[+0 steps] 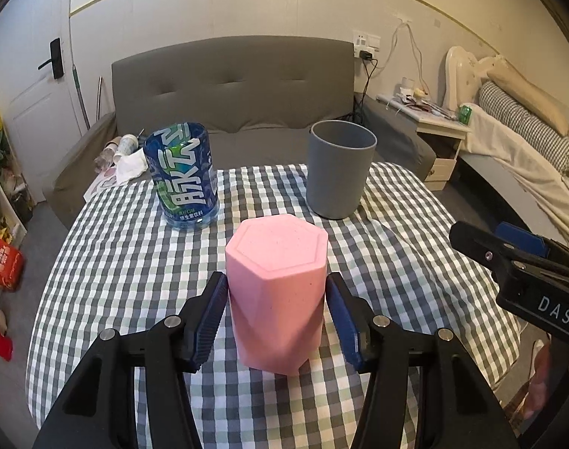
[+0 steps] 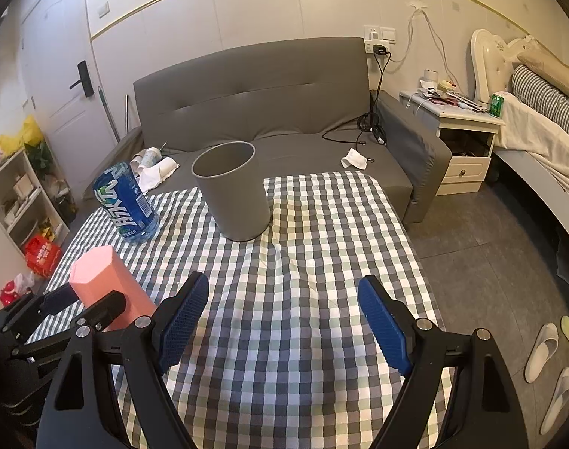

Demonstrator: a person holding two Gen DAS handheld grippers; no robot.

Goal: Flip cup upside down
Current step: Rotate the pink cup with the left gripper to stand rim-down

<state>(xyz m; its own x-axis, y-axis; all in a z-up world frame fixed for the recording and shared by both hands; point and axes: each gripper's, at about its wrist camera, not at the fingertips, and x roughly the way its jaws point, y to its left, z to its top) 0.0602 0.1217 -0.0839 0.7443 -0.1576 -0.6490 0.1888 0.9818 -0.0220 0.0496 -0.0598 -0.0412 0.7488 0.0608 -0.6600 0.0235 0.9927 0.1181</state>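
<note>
Both tongs are hovering over the checkered tablecloth (image 2: 303,262). Left tongs (image 1: 275,318) are enclosing the pink cup (image 1: 278,292), standing bottom-up on the cloth; pads seem touching it. Right tongs (image 2: 284,321) are gaping wide, holding nothing.

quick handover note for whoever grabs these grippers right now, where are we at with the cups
Left gripper: its pads sit on either side of the pink cup, close against its walls; whether they grip it I cannot tell.
Right gripper: open, holding nothing, over the checked tablecloth.
Pink cup: stands with its closed base up, near the front of the table.
Grey cup: upright, mouth open, farther back beside the cut blue bottle.
Done: pink cup looks flipped.
Left: free the left gripper; probably the grey cup next, if it is meant too.
</note>
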